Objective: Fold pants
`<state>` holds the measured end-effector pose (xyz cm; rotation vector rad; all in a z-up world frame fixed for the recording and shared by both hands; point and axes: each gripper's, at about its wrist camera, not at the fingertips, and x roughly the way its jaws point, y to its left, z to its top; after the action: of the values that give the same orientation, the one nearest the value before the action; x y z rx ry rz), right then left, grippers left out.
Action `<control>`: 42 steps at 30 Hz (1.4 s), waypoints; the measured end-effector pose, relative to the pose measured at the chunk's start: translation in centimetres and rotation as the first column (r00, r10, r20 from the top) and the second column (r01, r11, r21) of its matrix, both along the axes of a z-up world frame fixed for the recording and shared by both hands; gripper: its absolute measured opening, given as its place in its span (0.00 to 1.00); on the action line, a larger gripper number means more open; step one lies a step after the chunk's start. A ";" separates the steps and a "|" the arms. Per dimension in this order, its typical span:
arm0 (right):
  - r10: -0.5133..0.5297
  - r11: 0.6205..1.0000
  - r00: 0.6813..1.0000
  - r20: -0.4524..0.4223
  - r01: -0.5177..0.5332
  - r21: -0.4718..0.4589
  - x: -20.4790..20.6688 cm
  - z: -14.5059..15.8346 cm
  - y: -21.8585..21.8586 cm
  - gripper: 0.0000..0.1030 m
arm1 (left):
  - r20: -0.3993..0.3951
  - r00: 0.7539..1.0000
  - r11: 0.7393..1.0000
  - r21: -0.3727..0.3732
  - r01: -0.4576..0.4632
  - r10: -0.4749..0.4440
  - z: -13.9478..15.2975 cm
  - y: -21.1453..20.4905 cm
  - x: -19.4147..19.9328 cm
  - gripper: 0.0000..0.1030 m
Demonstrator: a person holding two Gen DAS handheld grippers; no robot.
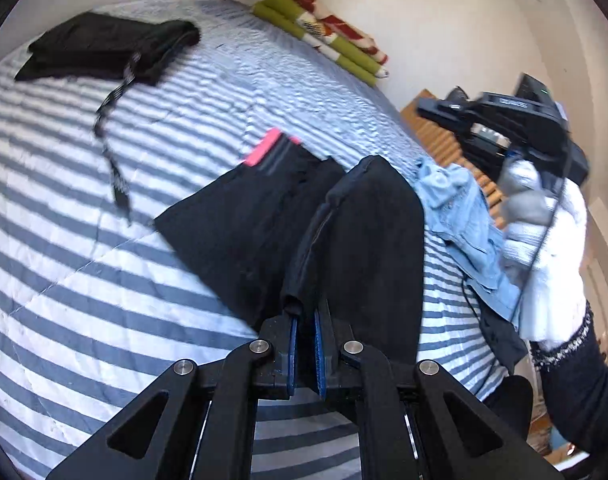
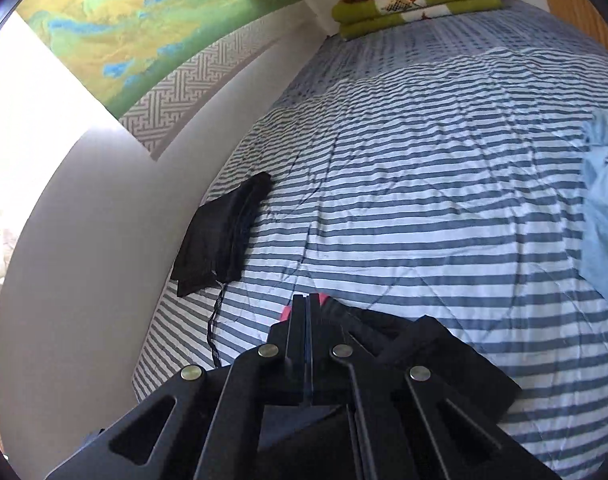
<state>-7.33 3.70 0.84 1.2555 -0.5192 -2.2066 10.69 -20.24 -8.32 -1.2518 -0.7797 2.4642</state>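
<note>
While my left tongs (image 1: 304, 320) pinch a fold of the black pants (image 1: 364, 232) and hold it off the striped quilt (image 1: 84, 280), my right tongs (image 2: 308, 308) are closed, and I cannot tell whether cloth sits between them. The rest of the pants lies on the quilt beside the blue garment (image 1: 460, 208). I judge the thin pinch could slip and drop the fold crooked, or the hanging cloth could drag that blue garment along.
</note>
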 end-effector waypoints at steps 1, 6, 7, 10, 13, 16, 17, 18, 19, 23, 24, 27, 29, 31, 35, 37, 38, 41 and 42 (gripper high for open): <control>0.009 1.000 1.000 0.009 -0.009 -0.024 -0.1 0.0 0.0 0.04 | 0.023 1.000 1.000 0.011 -0.020 0.020 -0.6 -0.9 -0.1 0.06; 0.076 0.995 0.994 -0.083 -0.070 0.069 2.5 1.1 1.4 0.10 | -0.012 0.997 0.997 -0.012 -0.076 0.076 -0.5 -3.0 0.8 0.06; 0.080 0.990 0.993 -0.091 -0.068 0.125 3.3 0.9 1.8 0.14 | -0.020 0.996 0.996 -0.019 -0.088 0.087 -0.4 -3.3 1.1 0.07; 0.089 0.971 0.991 -0.096 -0.065 0.231 5.5 -0.5 3.0 0.20 | -0.011 0.990 0.990 -0.015 -0.142 0.142 -0.9 -4.6 1.4 0.07; 0.116 0.951 0.991 -0.059 -0.094 0.295 7.0 -3.0 3.0 0.20 | 0.010 0.983 0.983 -0.013 -0.185 0.185 -1.1 -5.3 1.2 0.07; 0.159 0.925 0.986 -0.056 -0.128 0.358 8.5 -5.0 1.1 0.20 | -0.010 0.981 0.978 -0.067 -0.195 0.195 -0.4 -4.9 1.2 0.06; 0.180 0.916 0.982 -0.061 -0.144 0.373 9.0 -5.3 0.2 0.20 | -0.017 0.980 0.978 -0.069 -0.199 0.198 -0.1 -4.9 1.0 0.06; 0.201 0.905 0.977 -0.071 -0.158 0.394 9.5 -5.7 -0.8 0.20 | -0.014 0.978 0.976 -0.073 -0.207 0.206 -0.1 -5.1 1.1 0.06; 0.223 0.892 0.971 -0.086 -0.168 0.420 9.9 -6.1 -1.7 0.20 | -0.006 0.977 0.974 -0.079 -0.214 0.214 -0.1 -5.2 0.9 0.06; 0.255 0.850 0.960 -0.118 -0.164 0.500 9.8 -7.7 -4.2 0.22 | 0.016 0.971 0.966 -0.102 -0.236 0.239 -0.6 -5.1 0.7 0.07; 0.259 0.843 0.961 -0.100 -0.174 0.509 9.2 -8.4 -4.6 0.23 | 0.014 0.971 0.965 -0.117 -0.236 0.239 -0.5 -5.1 0.8 0.09; 0.245 0.847 0.968 -0.045 -0.192 0.495 7.7 -10.3 -4.7 0.25 | 0.000 0.965 0.948 -0.186 -0.258 0.263 0.1 -5.1 1.5 0.28; 0.237 0.851 0.971 -0.013 -0.201 0.485 7.8 -9.6 -4.3 0.25 | -0.026 0.953 0.933 -0.198 -0.301 0.302 1.3 -5.8 2.5 0.33; 0.225 0.894 0.974 0.000 -0.206 0.397 8.1 -8.3 -3.1 0.25 | -0.089 0.935 0.918 -0.176 -0.355 0.345 2.9 -6.5 3.7 0.33; 0.191 0.929 0.978 -0.086 -0.152 0.337 8.1 -5.3 -1.8 0.25 | -0.179 0.943 0.948 -0.098 -0.301 0.281 5.1 -4.8 3.3 0.33; 0.163 0.936 0.974 -0.157 -0.102 0.337 7.5 -4.5 -2.0 0.27 | -0.180 0.964 0.970 -0.115 -0.216 0.193 5.1 -2.3 1.5 0.33; 0.142 0.940 0.972 -0.188 -0.074 0.332 7.1 -4.3 -2.2 0.27 | -0.164 0.976 0.981 -0.106 -0.162 0.143 4.8 -1.0 0.4 0.32; 0.151 0.939 0.971 -0.183 -0.083 0.333 4.8 -5.1 -3.8 0.28 | -0.074 0.996 0.996 -0.061 -0.057 0.053 2.6 2.2 -2.1 0.32; 0.162 0.934 0.972 -0.172 -0.095 0.344 3.9 -5.4 -4.4 0.28 | -0.039 0.999 0.998 -0.053 -0.034 0.032 1.9 2.9 -2.8 0.32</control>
<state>-3.43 -0.74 -4.54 1.1742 0.0207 -2.3373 7.88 -17.35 -6.47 -1.2159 -0.7349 2.5434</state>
